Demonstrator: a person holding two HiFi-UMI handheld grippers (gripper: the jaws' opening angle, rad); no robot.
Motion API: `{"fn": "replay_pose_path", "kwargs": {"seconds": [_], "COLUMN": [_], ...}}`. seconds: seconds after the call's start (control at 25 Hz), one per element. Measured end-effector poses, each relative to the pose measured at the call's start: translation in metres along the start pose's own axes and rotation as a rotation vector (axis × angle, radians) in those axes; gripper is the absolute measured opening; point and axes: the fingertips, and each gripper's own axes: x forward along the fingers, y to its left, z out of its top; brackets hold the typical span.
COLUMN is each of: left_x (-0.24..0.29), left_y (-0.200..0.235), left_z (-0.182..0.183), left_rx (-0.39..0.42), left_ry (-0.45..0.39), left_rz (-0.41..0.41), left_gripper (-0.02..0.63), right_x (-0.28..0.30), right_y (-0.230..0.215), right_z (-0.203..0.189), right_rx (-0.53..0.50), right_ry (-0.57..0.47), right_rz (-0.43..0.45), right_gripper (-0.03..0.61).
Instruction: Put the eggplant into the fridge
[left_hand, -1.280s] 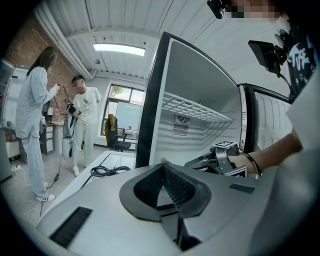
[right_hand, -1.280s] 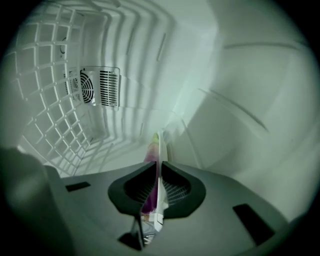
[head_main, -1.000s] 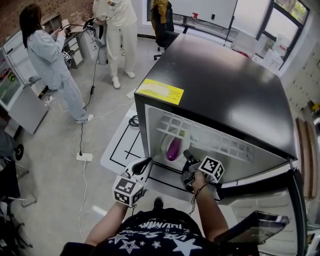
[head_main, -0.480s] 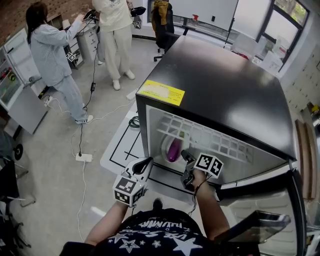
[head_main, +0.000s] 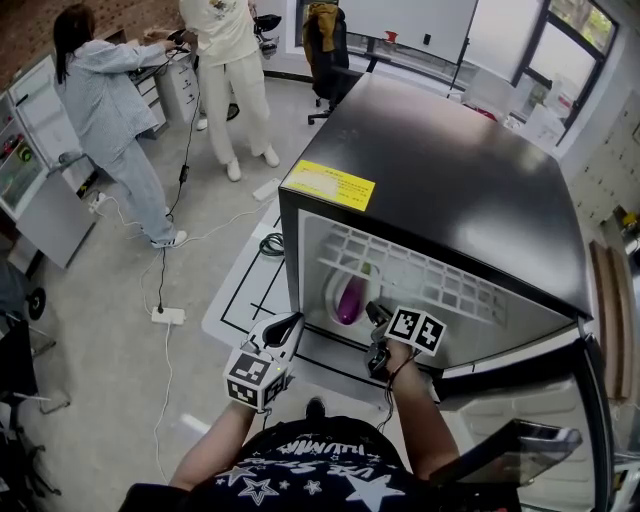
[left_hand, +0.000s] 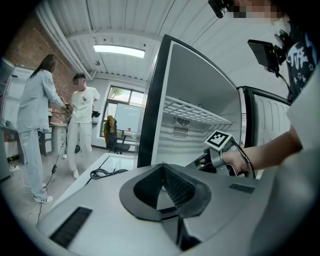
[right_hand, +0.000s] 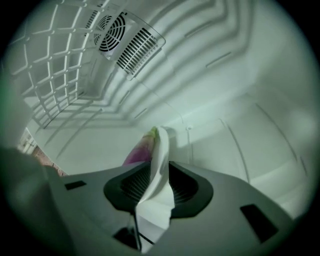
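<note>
Right gripper view: right gripper is clamping the plate rim, eggplant riding on it, seemingly tilted; a jolt is risking slide-off inside fridge. Left gripper is idling closed, empty.

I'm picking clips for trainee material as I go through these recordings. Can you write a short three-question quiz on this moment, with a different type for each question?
1. True or false: the right gripper is shut on the rim of the white plate that carries the eggplant.
2. Where is the eggplant? A: on the floor. B: inside the fridge, below the wire shelf. C: on a chair.
3. Fill in: the left gripper is outside the fridge, its jaws ____ with nothing between them.

Key: 1 true; 2 B; 3 together.
</note>
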Motion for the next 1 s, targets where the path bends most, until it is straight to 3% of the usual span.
{"fn": "replay_pose_path", "kwargs": {"seconds": [0.56, 0.76, 1.0], "left_x": [-0.030, -0.050, -0.084], "left_y": [-0.003, -0.015, -0.034], "left_z": [0.002, -0.011, -0.028], "left_rx": [-0.010, -0.021, -0.025], "left_ry": [-0.007, 0.004, 0.013], "left_rz": [-0.006, -0.015, -0.028], "left_gripper": [0.008, 0.008, 0.008], "right_x": [-0.041, -0.062, -0.085], "right_y": [0.019, 0.033, 0.039], "right_z": [-0.011, -0.037, -0.081], "right_rx": [0.121, 0.103, 0.101], "right_ry": [-0.133, -0.151, -0.130], "right_rz": [0.119, 0.186, 0.192], "right_gripper": [0.091, 0.089, 0.051]}}
